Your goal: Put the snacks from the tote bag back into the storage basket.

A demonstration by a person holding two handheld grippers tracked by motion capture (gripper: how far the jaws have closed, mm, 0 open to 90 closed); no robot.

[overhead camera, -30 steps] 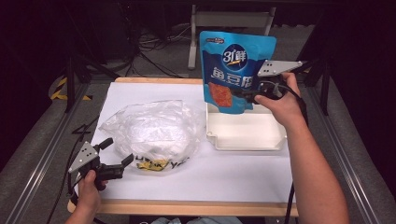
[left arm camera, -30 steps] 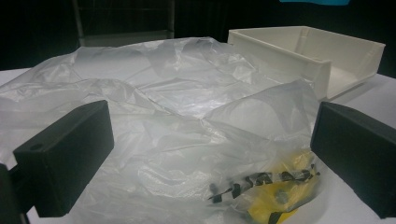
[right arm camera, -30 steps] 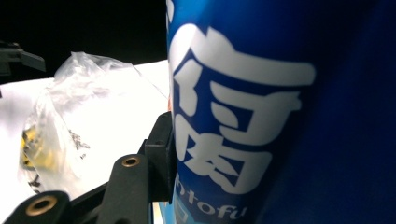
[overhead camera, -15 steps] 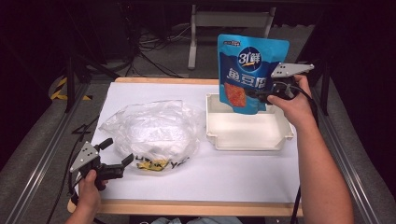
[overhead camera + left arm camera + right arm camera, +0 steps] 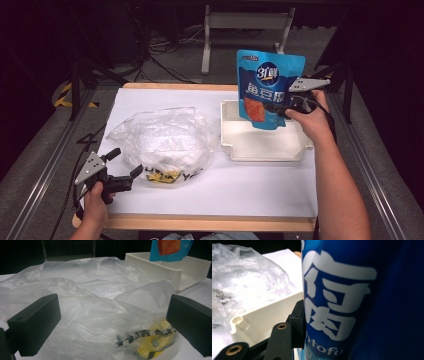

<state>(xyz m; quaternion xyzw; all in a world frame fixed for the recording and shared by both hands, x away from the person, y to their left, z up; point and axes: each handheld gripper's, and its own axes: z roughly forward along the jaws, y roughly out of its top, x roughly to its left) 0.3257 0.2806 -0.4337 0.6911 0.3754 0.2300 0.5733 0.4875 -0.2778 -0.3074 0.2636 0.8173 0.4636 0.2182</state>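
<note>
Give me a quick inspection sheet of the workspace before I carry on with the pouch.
Surface: white table top with wooden edge, mostly bare at the front.
Job's things: blue snack pouch upright, hanging over the white tray, which lies flat.
Clutter: crumpled clear plastic bag with yellow contents, left of the tray.
Grippers: right gripper shut on the pouch's side; left gripper open, its jaws apart just in front of the bag.
Cables: one trails from the left gripper off the table's edge; more lie on the floor beyond.
Surroundings: dark room, metal stand legs behind the table.
</note>
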